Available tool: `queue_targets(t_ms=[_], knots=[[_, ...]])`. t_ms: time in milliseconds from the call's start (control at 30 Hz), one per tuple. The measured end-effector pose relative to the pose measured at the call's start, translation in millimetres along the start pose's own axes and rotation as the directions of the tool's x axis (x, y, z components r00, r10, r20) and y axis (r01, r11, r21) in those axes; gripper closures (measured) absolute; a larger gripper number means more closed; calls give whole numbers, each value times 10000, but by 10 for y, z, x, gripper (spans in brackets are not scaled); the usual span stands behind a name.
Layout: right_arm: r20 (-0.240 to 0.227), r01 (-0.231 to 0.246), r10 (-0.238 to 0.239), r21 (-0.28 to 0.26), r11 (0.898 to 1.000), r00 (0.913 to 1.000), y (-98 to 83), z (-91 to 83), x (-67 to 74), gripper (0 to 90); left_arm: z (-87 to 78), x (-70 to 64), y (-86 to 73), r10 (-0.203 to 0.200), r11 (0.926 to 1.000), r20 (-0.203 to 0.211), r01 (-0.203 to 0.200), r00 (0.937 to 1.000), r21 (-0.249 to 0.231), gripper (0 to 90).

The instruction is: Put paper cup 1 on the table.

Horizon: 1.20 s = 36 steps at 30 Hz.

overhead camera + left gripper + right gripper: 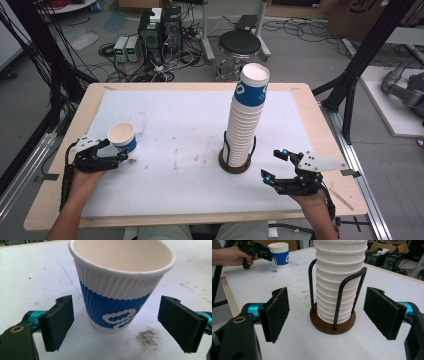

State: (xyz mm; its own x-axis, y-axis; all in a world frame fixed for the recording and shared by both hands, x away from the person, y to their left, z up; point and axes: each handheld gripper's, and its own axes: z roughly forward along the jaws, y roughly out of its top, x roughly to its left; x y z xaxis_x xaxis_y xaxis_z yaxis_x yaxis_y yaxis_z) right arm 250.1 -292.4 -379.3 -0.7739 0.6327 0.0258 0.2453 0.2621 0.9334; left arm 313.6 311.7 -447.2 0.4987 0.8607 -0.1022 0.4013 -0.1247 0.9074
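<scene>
A single white-and-blue ribbed paper cup [122, 136] stands upright on the white mat at the table's left. My left gripper [116, 150] is open around it. In the left gripper view the cup [120, 290] sits between the two black pads [58, 323], with a gap on each side. A tall stack of the same cups [247, 115] leans slightly in a black wire holder with a round brown base [235, 165] at centre right. My right gripper [275, 163] is open just right of the base and holds nothing. Seen from the right gripper [329, 315], the stack [339, 277] is straight ahead.
The white mat [175, 130] covers most of the wooden table [60, 200]. The right gripper view has the far cup [280, 253] with the person's hand [232, 256] beside it. On the floor behind the table are a black stool [240, 45], computer boxes [160, 30] and cables.
</scene>
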Motion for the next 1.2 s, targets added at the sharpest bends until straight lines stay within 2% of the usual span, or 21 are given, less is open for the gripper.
queue_targets(t_ms=[100, 200, 300, 433, 533, 633, 667, 767, 900, 1000, 1100, 1200], knots=[[82, 27, -27, -44, 10000, 10000, -3, -16, -15, 210, -115, 3, -5, -327, 9980, 194, 338, 9993, -543, 137], [194, 0, 2, -100, 9999, 9998, -9, -32, -34, 211, -221, -10, 34, -559, 9899, 362, 601, 9978, -1280, 137], [378, -18, 19, -35, 10000, 9993, -15, -45, -42, 210, -300, -59, 99, -512, 9816, 435, 583, 9977, -1818, 138], [614, -44, 38, 93, 9999, 9981, -34, -58, -66, 210, -366, -150, 203, -407, 9693, 746, 574, 9964, -2390, 138], [800, -83, 70, 158, 9998, 9968, -52, -66, -80, 210, -393, -232, 288, -133, 9647, 1029, 398, 9946, -2604, 138], [919, -142, 125, 183, 9997, 9957, -65, -80, -94, 210, -396, -324, 337, 38, 9626, 1406, 344, 9901, -2686, 137], [962, -48, 33, 147, 9999, 9954, -66, -83, -107, 210, -396, -356, 346, 135, 9627, 1427, 257, 9897, -2694, 137], [1038, -167, 155, 111, 9998, 9945, -64, -97, -121, 210, -400, -433, 379, 368, 9602, 1644, 107, 9857, -2790, 138], [1106, -182, 171, 85, 9998, 9937, -67, -106, -144, 211, -416, -505, 438, 558, 9513, 1904, 57, 9801, -3083, 138], [1120, -298, 284, 110, 9995, 9933, -82, -114, -141, 211, -399, -561, 465, 706, 9506, 2095, -21, 9753, -3104, 139], [1168, -291, 275, 121, 9995, 9928, -86, -116, -146, 211, -364, -604, 469, 774, 9533, 2264, -55, 9710, -3021, 139], [1177, -325, 308, 125, 9994, 9926, -78, -112, -141, 211, -348, -619, 462, 726, 9546, 2343, 5, 9695, -2979, 139]])
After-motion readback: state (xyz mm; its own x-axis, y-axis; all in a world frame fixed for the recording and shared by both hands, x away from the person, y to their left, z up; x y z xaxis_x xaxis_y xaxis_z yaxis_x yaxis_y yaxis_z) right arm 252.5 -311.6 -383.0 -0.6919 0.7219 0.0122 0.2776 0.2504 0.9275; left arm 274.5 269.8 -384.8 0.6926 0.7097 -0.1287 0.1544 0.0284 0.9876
